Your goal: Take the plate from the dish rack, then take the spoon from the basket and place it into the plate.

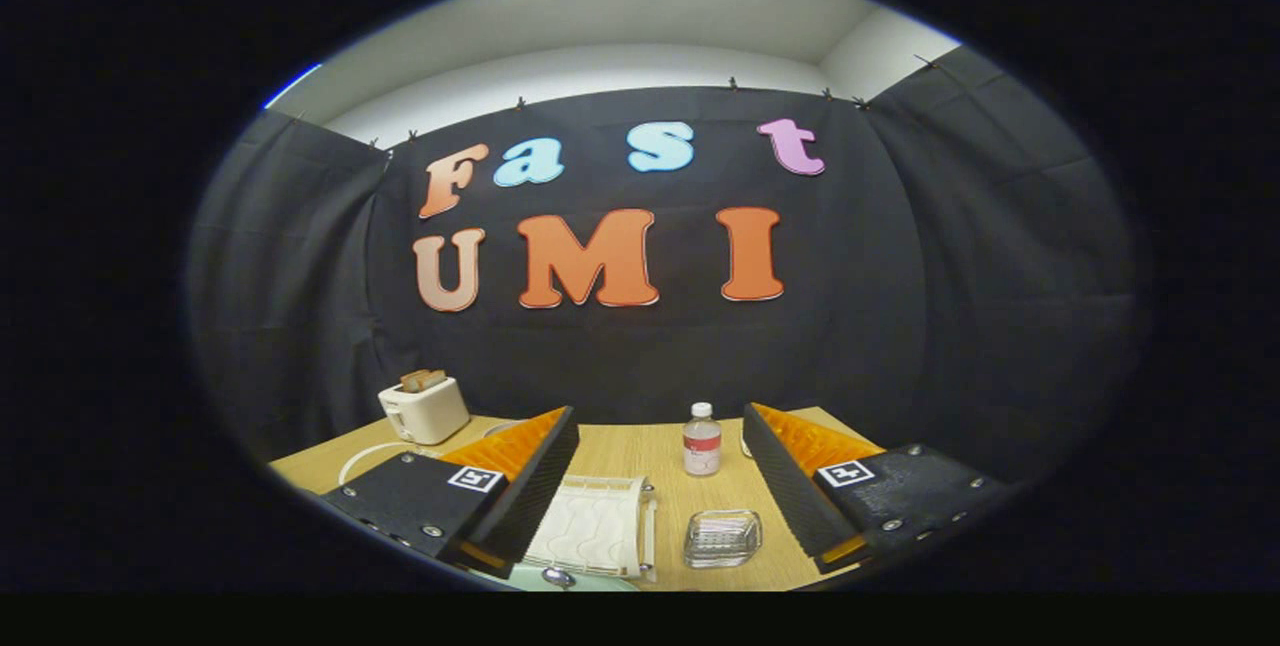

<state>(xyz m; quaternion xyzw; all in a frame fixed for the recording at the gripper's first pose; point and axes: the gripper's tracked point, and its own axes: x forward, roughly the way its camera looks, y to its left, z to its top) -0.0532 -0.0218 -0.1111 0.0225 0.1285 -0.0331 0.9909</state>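
While tool (660, 486) gapes — one bottle (701, 439), one toaster (424, 407).

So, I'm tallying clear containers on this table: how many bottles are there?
1. The bottle stands upright on the table, between the open gripper's fingertips and beyond the glass dish. Others could be hidden behind the fingers.

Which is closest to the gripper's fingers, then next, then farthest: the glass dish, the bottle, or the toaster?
The gripper is open, holding nothing.
1. Glass dish: between the fingers, nearest.
2. Bottle: farther ahead, mid-table.
3. Toaster: beyond the left finger, by the booth's wall.
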